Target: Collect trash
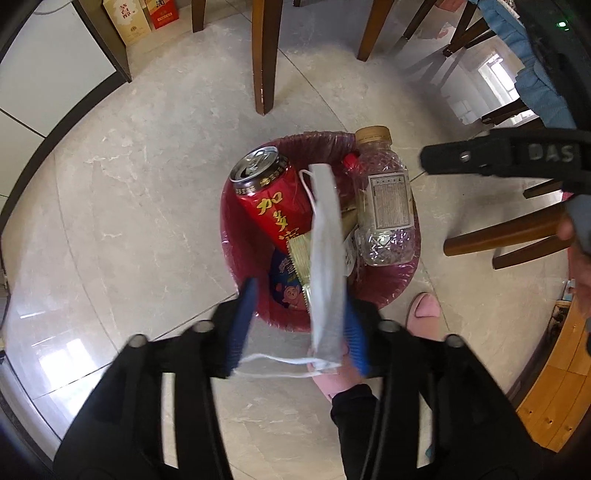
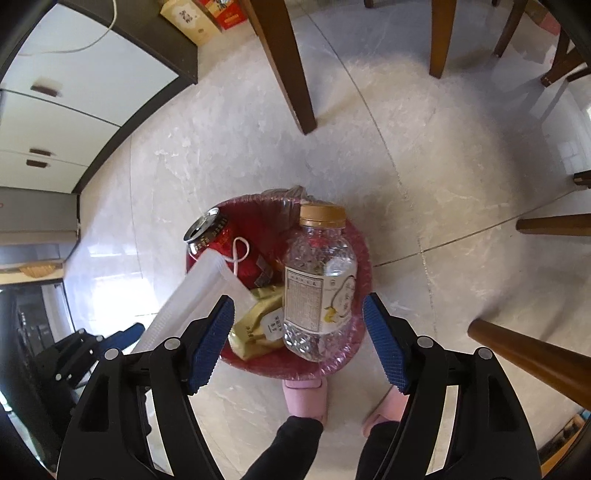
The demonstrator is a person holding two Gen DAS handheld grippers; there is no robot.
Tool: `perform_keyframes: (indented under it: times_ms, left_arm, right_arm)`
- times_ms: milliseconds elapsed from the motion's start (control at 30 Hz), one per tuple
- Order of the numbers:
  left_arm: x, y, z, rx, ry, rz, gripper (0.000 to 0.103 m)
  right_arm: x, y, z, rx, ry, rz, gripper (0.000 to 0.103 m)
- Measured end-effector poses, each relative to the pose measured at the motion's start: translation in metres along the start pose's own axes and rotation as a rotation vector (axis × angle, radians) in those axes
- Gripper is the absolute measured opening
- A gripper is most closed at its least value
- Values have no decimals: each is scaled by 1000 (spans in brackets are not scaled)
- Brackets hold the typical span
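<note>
A red trash bin [image 1: 229, 206] with a pink liner stands on the floor and holds a red drink can [image 1: 271, 195], a clear plastic bottle [image 1: 388, 199] with a tan cap, and snack wrappers [image 1: 295, 254]. A white face mask [image 1: 327, 266] hangs over the bin, lying against the right finger of my left gripper [image 1: 301, 325], whose jaws stand apart. My right gripper [image 2: 299, 339] is open and empty just above the bin [image 2: 354, 243]; the bottle [image 2: 319, 284], can [image 2: 210, 230] and mask [image 2: 192, 299] show there too.
Wooden chair and table legs [image 1: 264, 55] stand beyond and to the right of the bin. A white cabinet [image 2: 74, 92] and boxes [image 1: 127, 18] are at the left. The person's pink slippers [image 2: 306, 400] are right below the bin.
</note>
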State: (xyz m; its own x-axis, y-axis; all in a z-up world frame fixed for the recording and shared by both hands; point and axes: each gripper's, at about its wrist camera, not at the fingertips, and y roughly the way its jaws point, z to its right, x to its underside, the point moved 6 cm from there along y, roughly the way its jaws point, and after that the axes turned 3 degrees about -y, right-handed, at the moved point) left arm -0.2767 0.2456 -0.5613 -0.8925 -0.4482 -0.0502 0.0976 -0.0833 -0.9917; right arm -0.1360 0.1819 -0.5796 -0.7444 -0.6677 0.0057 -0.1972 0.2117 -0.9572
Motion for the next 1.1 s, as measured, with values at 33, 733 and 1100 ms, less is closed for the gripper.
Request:
perform_keyframes:
  times_ms: [33, 733, 1100]
  left_arm:
    - [0, -2, 0, -6, 5, -1, 51]
    - [-34, -17, 13, -157, 4, 11, 94]
    - [-31, -24, 30, -60, 0, 63, 96]
  right_arm:
    - [1, -4, 1, 1, -2, 4, 73]
    - [8, -68, 10, -61, 31, 77, 73]
    - [9, -65, 13, -123, 34, 60, 73]
